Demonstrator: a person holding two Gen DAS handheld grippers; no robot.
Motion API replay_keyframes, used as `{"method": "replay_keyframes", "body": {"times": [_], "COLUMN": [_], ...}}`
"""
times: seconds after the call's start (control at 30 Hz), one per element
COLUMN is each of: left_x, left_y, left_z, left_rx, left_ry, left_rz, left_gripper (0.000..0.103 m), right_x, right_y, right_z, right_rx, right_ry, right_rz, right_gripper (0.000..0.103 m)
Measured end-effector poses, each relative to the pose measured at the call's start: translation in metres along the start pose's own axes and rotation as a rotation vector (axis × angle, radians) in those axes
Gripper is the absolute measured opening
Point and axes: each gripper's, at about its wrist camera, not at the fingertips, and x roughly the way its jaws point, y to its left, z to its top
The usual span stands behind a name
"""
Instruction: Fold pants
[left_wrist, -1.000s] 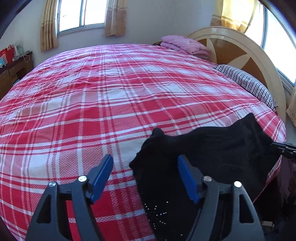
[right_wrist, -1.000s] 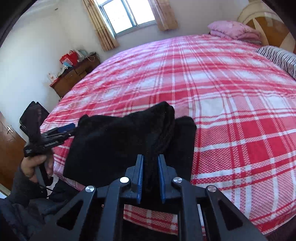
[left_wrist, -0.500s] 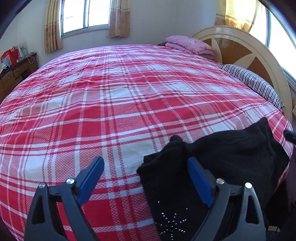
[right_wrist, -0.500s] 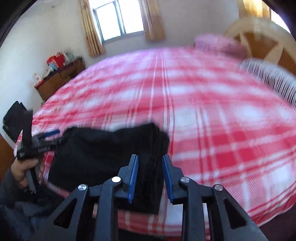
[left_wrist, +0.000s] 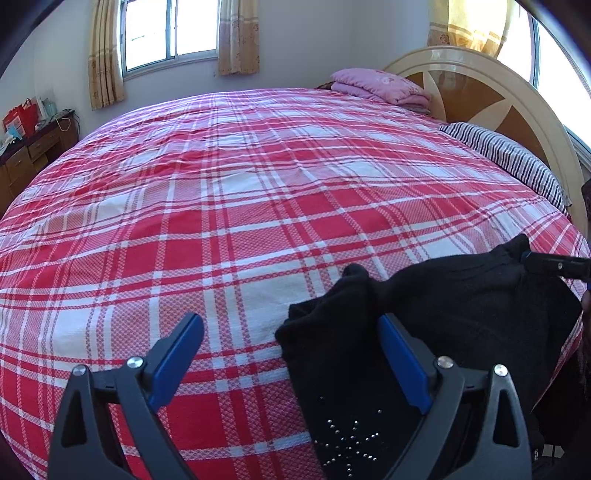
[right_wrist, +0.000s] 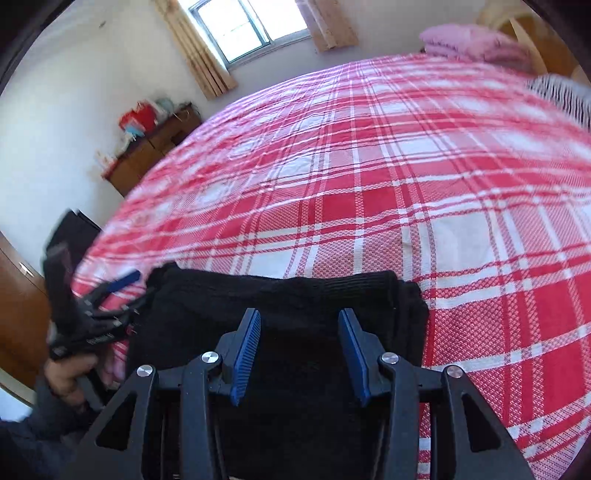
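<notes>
The black pants (left_wrist: 443, 314) lie folded in a thick bundle at the near edge of the bed; a studded star pattern shows on them low in the left wrist view. My left gripper (left_wrist: 290, 360) is open just above the pants' left edge and holds nothing. In the right wrist view the pants (right_wrist: 295, 306) lie flat under my right gripper (right_wrist: 299, 347), which is open with its blue pads apart over the cloth. The left gripper (right_wrist: 110, 299) shows there at the pants' left end.
The red and white plaid bedspread (left_wrist: 240, 206) covers the whole bed. A folded pink blanket (left_wrist: 380, 85) and a striped pillow (left_wrist: 506, 158) lie by the cream headboard (left_wrist: 517, 92). A wooden dresser (right_wrist: 155, 147) stands at the far left wall.
My right gripper was shut on the pants' folded edge, then opened and let it drop flat on the bed. My left gripper stayed open and shifted slightly.
</notes>
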Motion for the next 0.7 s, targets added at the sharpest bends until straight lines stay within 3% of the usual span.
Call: {"method": "replay_keyframes", "body": {"times": [0.17, 0.3, 0.4, 0.5, 0.7], "left_x": [-0.005, -0.01, -0.013, -0.013, -0.013], "left_y": [-0.002, -0.007, -0.01, -0.012, -0.011], "left_z": [-0.001, -0.003, -0.004, -0.005, -0.006], "left_rx": [0.008, 0.026, 0.038, 0.043, 0.031], "left_ry": [0.003, 0.003, 0.0, 0.002, 0.01], "left_rz": [0.014, 0.021, 0.021, 0.012, -0.004], "left_gripper": [0.097, 0.097, 0.097, 0.097, 0.097], "right_x": [-0.012, -0.014, 0.002, 0.035, 0.018], "right_y": [0.031, 0.07, 0.092, 0.091, 0.085], "right_z": [-0.011, -0.028, -0.045, -0.061, -0.055], "right_rx": [-0.094, -0.231, -0.324, -0.367, -0.334], "right_ry": [-0.033, -0.029, 0.038, 0.131, 0.098], "right_rz": [-0.052, 0.017, 0.073, -0.029, 0.003], "right_gripper": [0.046, 0.048, 0.051, 0.051, 0.051]}}
